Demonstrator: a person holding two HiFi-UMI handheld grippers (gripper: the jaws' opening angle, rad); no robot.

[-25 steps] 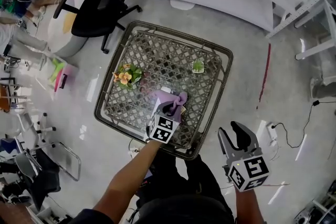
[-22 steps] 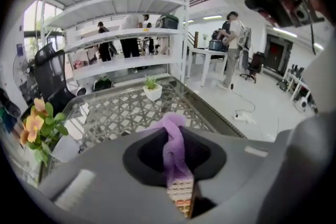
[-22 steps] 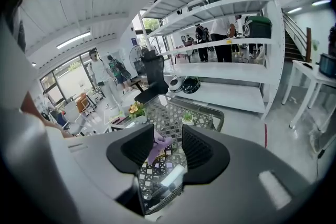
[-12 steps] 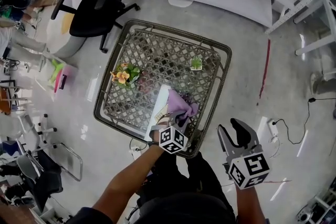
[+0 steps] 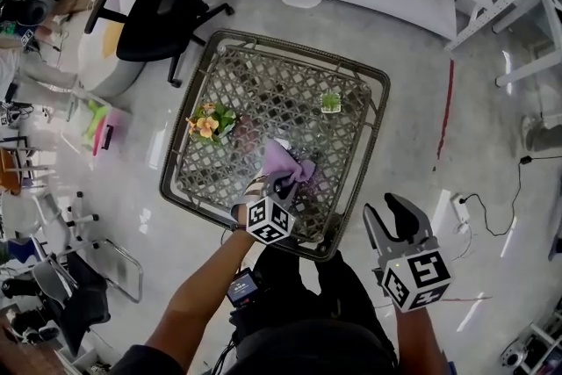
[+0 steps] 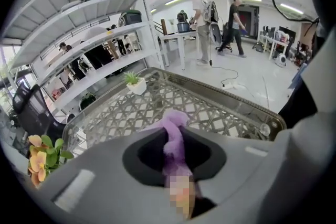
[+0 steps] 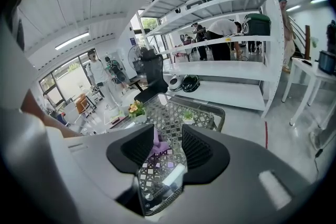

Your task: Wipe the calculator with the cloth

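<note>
Grey left gripper (image 5: 283,185) and right gripper (image 5: 381,209), black ribbed jaws, black-and-white marker cubes (image 5: 270,220).

The left gripper (image 6: 175,138) pinches purple cloth (image 6: 176,120) between its fingers (image 6: 147,152).

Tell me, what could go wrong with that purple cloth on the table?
The left gripper pinches just one bunch of the cloth, so it might slip out. A wide swipe could bump the flower pot nearby. The right gripper hangs open beside the table, so nothing steadies what is wiped.
</note>
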